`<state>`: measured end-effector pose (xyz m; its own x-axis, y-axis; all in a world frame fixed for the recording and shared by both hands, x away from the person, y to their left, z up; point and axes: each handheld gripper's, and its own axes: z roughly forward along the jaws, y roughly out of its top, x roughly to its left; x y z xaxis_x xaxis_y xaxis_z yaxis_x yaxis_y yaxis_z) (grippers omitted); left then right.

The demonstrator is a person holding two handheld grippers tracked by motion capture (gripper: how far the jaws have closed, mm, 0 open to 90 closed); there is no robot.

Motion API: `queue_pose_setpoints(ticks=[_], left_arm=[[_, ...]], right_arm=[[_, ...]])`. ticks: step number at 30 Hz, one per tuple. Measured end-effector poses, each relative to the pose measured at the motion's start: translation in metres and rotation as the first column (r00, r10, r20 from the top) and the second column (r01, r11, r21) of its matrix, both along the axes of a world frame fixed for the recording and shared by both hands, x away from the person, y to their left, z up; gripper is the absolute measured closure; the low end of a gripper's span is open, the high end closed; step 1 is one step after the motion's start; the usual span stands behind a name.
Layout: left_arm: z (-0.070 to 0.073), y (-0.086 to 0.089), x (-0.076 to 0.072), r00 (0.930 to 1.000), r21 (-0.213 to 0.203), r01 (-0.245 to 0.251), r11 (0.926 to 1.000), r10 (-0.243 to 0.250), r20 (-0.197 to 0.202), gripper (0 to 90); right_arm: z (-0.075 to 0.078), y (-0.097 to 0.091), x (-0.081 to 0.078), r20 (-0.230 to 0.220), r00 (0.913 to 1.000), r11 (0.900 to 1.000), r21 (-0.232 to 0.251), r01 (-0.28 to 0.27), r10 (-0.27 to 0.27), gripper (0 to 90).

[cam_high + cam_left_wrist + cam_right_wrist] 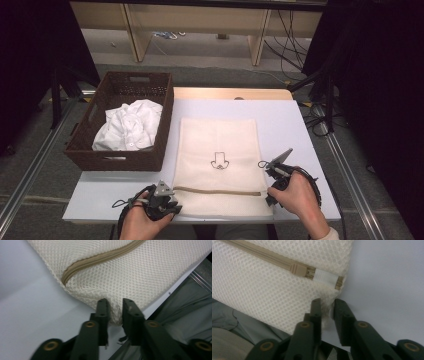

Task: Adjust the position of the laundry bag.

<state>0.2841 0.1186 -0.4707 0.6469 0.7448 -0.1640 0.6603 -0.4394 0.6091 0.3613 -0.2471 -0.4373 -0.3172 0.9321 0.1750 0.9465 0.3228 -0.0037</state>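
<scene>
High view: the left gripper and the right gripper sat at the two near corners of the flat cream mesh laundry bag lying on the white table. Each pair of jaws stood slightly spread, a bag corner loose between them, not pinched. The tan zipper crossed the near end. Farther left stood a dark brown wicker basket containing a crumpled white garment.
</scene>
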Motion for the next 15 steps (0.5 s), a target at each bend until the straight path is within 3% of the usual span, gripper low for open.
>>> queue_pose_setpoints(ticks=[2, 4, 6, 7, 8, 14, 15], left_arm=[[0.004, 0.002, -0.001, 0.9991, -0.019, -0.013, 0.9997, 0.014, 0.039, 58.7], [0.005, 0.005, 0.001, 0.9968, -0.029, -0.001, 0.9996, 0.004, 0.080, 49.3], [0.004, 0.007, 0.004, 0.9923, -0.054, 0.012, 0.9985, -0.006, 0.124, 44.6], [0.004, 0.010, 0.006, 0.9885, -0.022, 0.028, 0.9994, -0.024, 0.149, 42.3], [0.002, 0.009, 0.006, 0.9866, -0.050, 0.012, 0.9987, -0.003, 0.163, 37.2], [-0.003, 0.012, 0.011, 0.9775, -0.093, -0.028, 0.9952, 0.047, 0.206, 24.6], [-0.003, 0.012, 0.012, 0.9775, -0.094, -0.036, 0.9950, 0.054, 0.204, 23.1]], right_arm=[[0.005, -0.002, 0.000, 0.021, 0.9997, 0.9999, 0.006, -0.009, 0.009, 68.5], [0.007, -0.007, 0.001, 0.103, 0.9942, 0.9991, 0.026, -0.034, 0.032, 65.6], [0.013, -0.009, 0.002, 0.113, 0.9935, 0.9990, 0.040, -0.021, 0.017, 61.3], [0.016, -0.007, 0.001, 0.102, 0.9942, 0.9985, 0.045, 0.030, -0.034, 60.0], [0.015, -0.011, 0.003, 0.141, 0.9899, 0.9991, 0.042, 0.001, -0.007, 57.3], [0.012, -0.013, 0.007, 0.172, 0.9850, 0.9994, 0.034, 0.005, -0.010, 55.0], [0.015, -0.011, 0.006, 0.134, 0.9895, 0.9979, 0.042, 0.048, -0.054, 54.8]])
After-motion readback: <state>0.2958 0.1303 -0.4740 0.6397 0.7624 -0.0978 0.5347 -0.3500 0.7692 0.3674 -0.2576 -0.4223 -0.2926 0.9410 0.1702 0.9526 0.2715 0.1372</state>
